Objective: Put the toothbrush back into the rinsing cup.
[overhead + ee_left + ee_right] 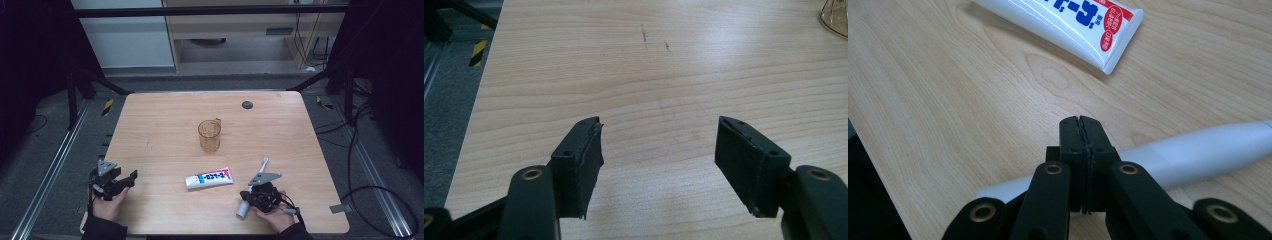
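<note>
A white toothpaste tube with blue lettering and a red end lies flat near the table's front middle. A white and grey electric toothbrush lies to its right, head pointing away from the person. My right gripper hovers just over the toothbrush handle, jaws shut pad to pad with nothing between them. An amber see-through cup stands upright at the table's middle. My left gripper rests at the front left corner, open over bare wood.
A small dark round disc sits near the table's far edge. A grey tape strip marks the front right corner. Metal rails, black frame legs and cables surround the table on the floor.
</note>
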A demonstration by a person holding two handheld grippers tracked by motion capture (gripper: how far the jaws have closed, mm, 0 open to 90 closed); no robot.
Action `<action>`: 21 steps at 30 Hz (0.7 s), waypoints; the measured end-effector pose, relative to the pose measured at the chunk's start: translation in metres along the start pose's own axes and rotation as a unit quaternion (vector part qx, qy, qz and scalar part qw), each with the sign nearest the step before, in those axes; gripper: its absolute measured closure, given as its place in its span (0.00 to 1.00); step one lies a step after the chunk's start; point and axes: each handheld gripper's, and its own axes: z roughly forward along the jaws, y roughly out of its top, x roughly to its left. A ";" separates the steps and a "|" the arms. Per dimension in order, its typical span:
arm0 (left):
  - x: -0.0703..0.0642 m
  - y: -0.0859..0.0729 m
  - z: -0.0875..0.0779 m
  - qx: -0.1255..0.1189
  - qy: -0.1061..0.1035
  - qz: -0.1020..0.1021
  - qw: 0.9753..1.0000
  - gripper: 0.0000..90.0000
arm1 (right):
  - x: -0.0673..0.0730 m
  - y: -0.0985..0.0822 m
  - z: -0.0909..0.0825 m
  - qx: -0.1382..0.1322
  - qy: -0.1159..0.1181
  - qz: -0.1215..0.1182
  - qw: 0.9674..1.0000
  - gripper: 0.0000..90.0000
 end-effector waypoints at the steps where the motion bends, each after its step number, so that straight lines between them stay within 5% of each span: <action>1: 0.000 0.000 0.000 0.000 0.000 0.000 1.000 0.38 | 0.000 0.000 0.000 0.000 0.000 0.000 1.000 0.99; 21: 0.000 0.000 0.000 0.001 0.000 -0.001 1.000 0.38 | -0.007 -0.003 -0.005 0.003 -0.009 0.010 1.000 0.98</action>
